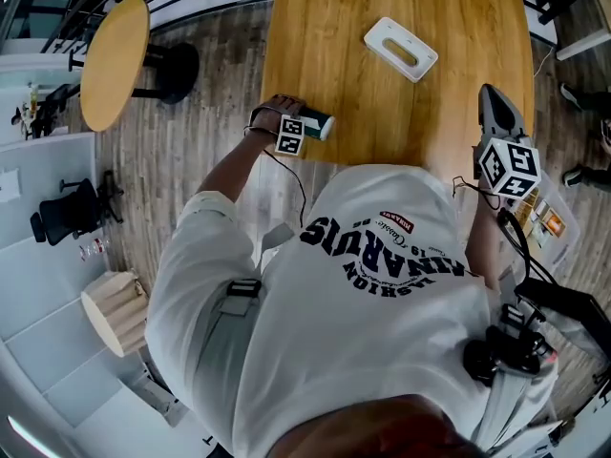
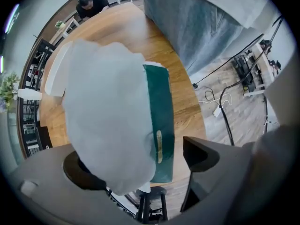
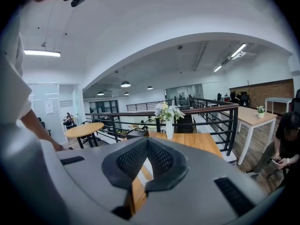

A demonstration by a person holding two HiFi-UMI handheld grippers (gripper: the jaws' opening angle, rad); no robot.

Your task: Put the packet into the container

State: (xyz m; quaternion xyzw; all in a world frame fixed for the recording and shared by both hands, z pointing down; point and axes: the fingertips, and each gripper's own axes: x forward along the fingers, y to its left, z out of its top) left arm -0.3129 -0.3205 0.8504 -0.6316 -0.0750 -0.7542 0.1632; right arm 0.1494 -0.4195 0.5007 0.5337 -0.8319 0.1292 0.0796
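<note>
1. The left gripper (image 1: 304, 128) (image 2: 140, 168) is clamped on the packet (image 1: 321, 124) (image 2: 117, 121). The bulging white side of the packet lies against the left finger (image 2: 82, 172). Its green edge faces the right finger (image 2: 201, 153), and a thin strip of table shows between the two.
2. The packet sticks out past the fingertips and is off the table (image 1: 382, 103). In the left gripper view the wooden top lies beyond the fingertips. Floor and a black stool (image 2: 151, 205) show beneath the packet's near end.
3. In the head view the held packet sits at the table's near edge, just ahead of the left gripper's marker cube.
4. The white container (image 1: 401, 49) lies flat on the table, well beyond the left fingertips and to their right. It is apart from the packet, with its slot facing up.
5. The right gripper (image 1: 492, 103) (image 3: 147, 142) has its fingers together. The two mesh pads (image 3: 131, 159) meet at their tips in a narrow wedge with nothing between them.
6. In the head view the right fingers point along the table's right edge, and the container lies ahead of them to their left.
7. Straight past the right fingertips stands a white vase of flowers (image 3: 168, 120) on a wooden tabletop. A black railing (image 3: 211, 109) runs behind it.
8. Left of those fingertips, farther off, is a round wooden table (image 3: 84, 129). At the far right a person (image 3: 286, 139) stands beside a white-legged table.
</note>
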